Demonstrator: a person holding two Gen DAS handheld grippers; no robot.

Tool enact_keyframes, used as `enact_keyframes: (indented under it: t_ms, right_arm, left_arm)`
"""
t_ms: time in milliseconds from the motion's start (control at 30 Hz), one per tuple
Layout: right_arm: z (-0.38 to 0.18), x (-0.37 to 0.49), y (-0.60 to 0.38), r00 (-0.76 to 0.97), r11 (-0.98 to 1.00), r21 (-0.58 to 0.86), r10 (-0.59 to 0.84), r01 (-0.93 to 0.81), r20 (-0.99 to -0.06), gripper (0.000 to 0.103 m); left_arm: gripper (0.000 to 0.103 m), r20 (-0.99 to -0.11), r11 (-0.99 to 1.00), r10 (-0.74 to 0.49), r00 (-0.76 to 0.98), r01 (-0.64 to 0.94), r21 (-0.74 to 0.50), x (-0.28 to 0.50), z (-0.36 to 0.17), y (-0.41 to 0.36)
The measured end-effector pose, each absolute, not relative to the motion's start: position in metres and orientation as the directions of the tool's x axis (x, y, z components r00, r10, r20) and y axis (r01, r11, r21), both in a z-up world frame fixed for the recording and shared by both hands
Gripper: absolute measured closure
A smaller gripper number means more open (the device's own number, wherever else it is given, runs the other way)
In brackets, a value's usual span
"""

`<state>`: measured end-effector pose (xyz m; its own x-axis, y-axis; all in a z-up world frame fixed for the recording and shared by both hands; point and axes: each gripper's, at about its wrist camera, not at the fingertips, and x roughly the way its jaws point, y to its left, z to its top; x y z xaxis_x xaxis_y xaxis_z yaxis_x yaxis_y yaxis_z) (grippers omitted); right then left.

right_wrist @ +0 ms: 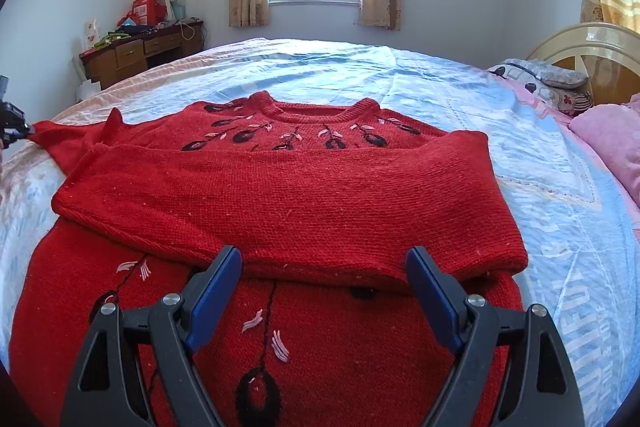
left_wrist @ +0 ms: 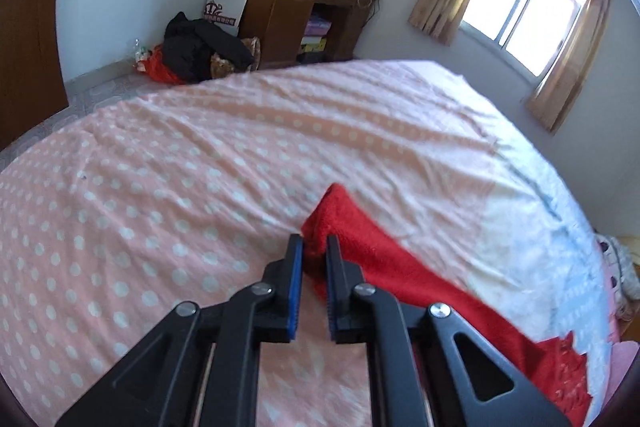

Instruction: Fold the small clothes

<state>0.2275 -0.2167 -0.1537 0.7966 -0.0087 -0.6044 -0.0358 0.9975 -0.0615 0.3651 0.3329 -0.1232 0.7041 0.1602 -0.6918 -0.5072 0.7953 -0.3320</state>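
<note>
A red knitted sweater (right_wrist: 280, 203) with black and pink embroidery lies flat on the bed, collar towards the window. One sleeve is folded across its chest. My right gripper (right_wrist: 324, 267) is open and empty, hovering just above the folded sleeve's near edge. The other sleeve (left_wrist: 360, 239) stretches out to the left. My left gripper (left_wrist: 314, 247) is shut on that sleeve's cuff; it shows at the far left edge of the right wrist view (right_wrist: 12, 127), holding the cuff.
The bed has a pink dotted sheet (left_wrist: 160, 167) and a blue-white sheet (right_wrist: 440, 87). Pillows (right_wrist: 560, 87) and a pink blanket (right_wrist: 612, 139) lie by the headboard at right. A cluttered wooden desk (left_wrist: 296, 7) and a pile of dark clothes (left_wrist: 200, 47) stand by the far wall.
</note>
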Motion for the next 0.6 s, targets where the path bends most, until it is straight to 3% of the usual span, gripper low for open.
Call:
enact_keyframes:
  t_ms: [233,433,533,600]
  right_arm:
    - [-0.153,0.226,-0.216,0.801,0.997,-0.067,-0.018,-0.028,-0.599,0.018]
    - [-0.153,0.226,-0.216,0.802,0.997,-0.068,-0.020,-0.026,-0.597,0.018]
    - [-0.153,0.225,-0.216,0.802,0.997,-0.070,-0.021,-0.025,-0.596,0.018]
    - [-0.153,0.225,-0.217,0.803,0.997,-0.070,-0.023,-0.024,-0.596,0.018]
  left_arm:
    - [0.091,-0.726,0.801,0.171,0.666,-0.523,-0.291,0.369,-0.141,0.333]
    - [0.081,-0.749,0.780,0.168,0.640,-0.551,-0.297,0.373,-0.164,0.337]
    - [0.067,-0.747,0.791,0.165,0.644,-0.539,-0.290,0.375,-0.161,0.332]
    - [0.050,-0.737,0.776,0.174,0.653,-0.552,-0.306,0.372,-0.158,0.334]
